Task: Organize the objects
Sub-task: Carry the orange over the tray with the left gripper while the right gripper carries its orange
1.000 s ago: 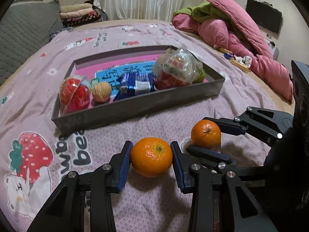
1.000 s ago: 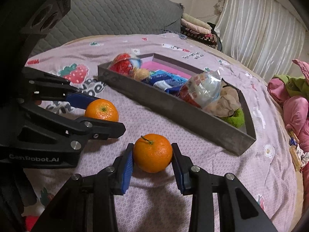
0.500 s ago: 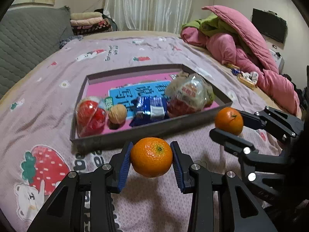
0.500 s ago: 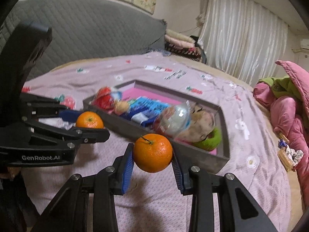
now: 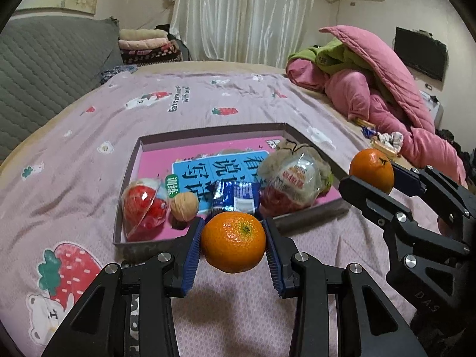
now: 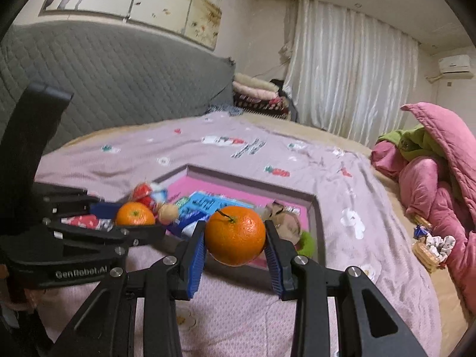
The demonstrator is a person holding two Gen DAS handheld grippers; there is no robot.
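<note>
Orange fruit fills both of your tongs: the left tongs (image 5: 233, 242) are clenched on one mandarin (image 5: 233, 241), blue pads pressing its two flanks, and the right tongs (image 6: 235, 239) are clenched on a second, stemmed mandarin (image 6: 235, 235). Both fruits hang clear of the bed sheet (image 5: 89, 136), with a shadow on the cloth beneath the left one. The relation that governs the coming move is direction: the grey tray (image 5: 208, 132) lies straight ahead of and below each pair of tongs, its near wall just beyond the held fruit in both wrist views. Seen from the left wrist, the tray's long axis runs across your line of reach, so you approach over a long side. Its near strip is already crowded, from left to right, with a red wrapped ball (image 5: 144, 208), a walnut (image 5: 184, 206), a blue packet (image 5: 236, 196) and a clear bag of snacks (image 5: 294, 183); the far half, showing the pink book cover (image 5: 208, 154), is bare. Neither hand appears clearly nearer. The left tongs face the walnut and blue packet; the right tongs sit towards the tray's right end, by the clear bag. Judged from this, each fruit must be carried over the near wall and the crowded row before release.
</note>
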